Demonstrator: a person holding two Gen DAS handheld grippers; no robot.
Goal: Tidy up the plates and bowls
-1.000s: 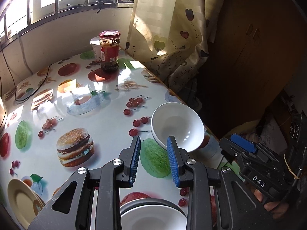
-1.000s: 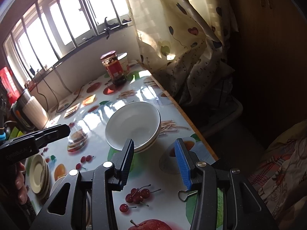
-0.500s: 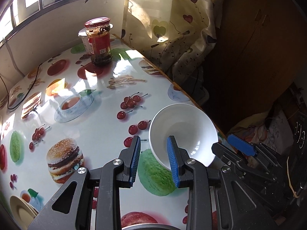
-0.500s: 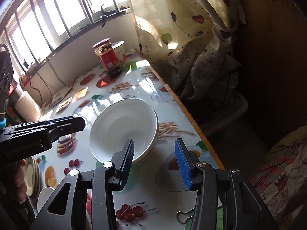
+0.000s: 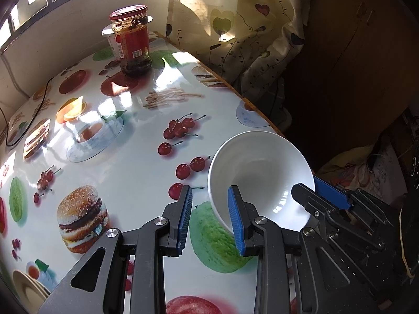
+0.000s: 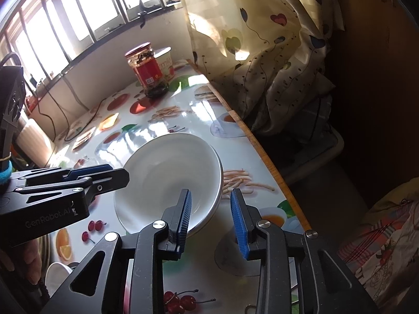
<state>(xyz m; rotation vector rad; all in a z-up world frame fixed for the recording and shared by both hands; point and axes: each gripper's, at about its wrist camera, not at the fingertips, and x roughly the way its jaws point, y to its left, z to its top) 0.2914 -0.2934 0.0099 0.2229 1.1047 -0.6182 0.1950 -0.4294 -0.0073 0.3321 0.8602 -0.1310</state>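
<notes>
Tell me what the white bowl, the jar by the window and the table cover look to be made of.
White bowl: likely glazed ceramic or porcelain; smooth, opaque, with bright glare spots.
Jar: clear glass, since the dark contents show through; its red lid looks like painted metal, though that is uncertain.
Table cover: probably glossy plastic or vinyl printed with food pictures; it mirrors the window light.

Glossy white ceramic-looking bowls [image 5: 262, 172], smooth and shiny. The surface [image 5: 136, 172] has a slick printed plastic cover throwing glare. Glass jar [image 5: 133, 41] at 11 o'clock, red metal-looking lid. Soft cloth curtain [image 5: 235, 31] at 1 o'clock. Tongs: matt black plastic, ribbed blue pads [image 5: 235, 217].
</notes>
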